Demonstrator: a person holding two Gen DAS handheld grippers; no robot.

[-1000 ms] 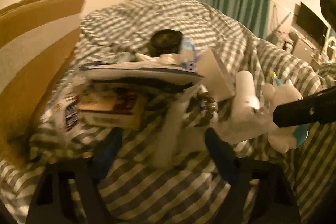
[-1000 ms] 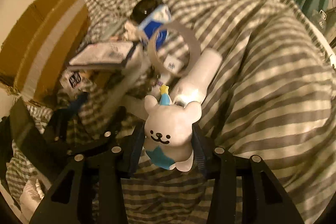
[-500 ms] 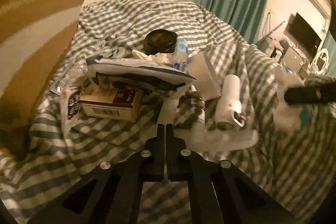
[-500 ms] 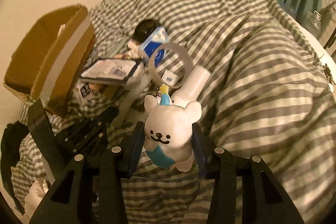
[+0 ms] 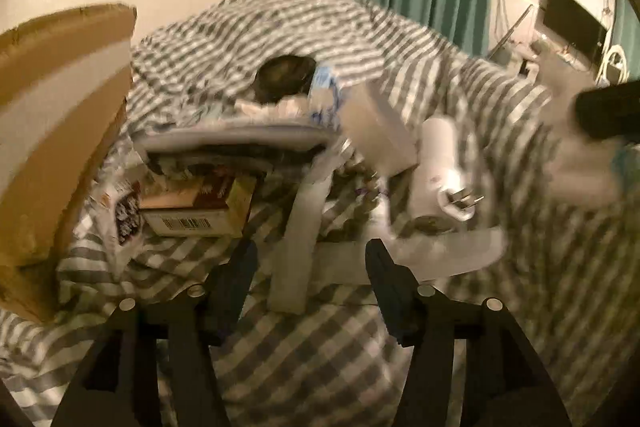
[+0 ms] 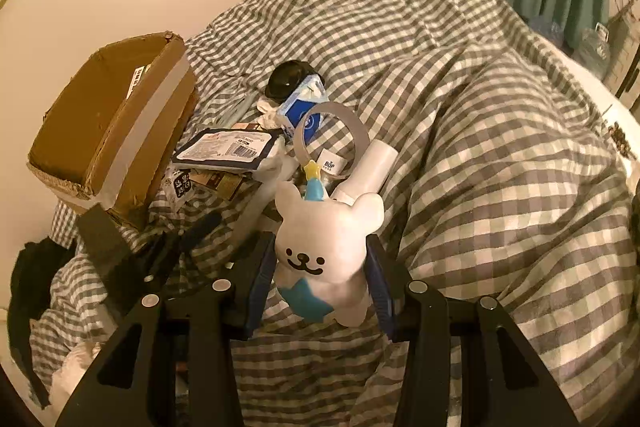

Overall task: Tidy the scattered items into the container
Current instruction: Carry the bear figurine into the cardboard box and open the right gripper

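Left gripper gaping over clutter, right gripper clamping a toy bear.

Left wrist view: the left gripper [image 5: 308, 279], its jaws just reopened, stands apart astride a white strip [image 5: 298, 239] on the checked duvet [image 5: 320, 367], gripping nothing; cardboard box [image 5: 56, 131] at left.
Right wrist view: the right gripper [image 6: 320, 279] squeezes a white plush bear [image 6: 326, 247] above the duvet, right of the box.

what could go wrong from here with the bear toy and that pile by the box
The right gripper pinches the white bear toy only by its soft sides, so it may slip on the way to the cardboard box. The left gripper, jaws just reopened, straddles a white strip that runs under the stacked packets; pulling it could topple them.
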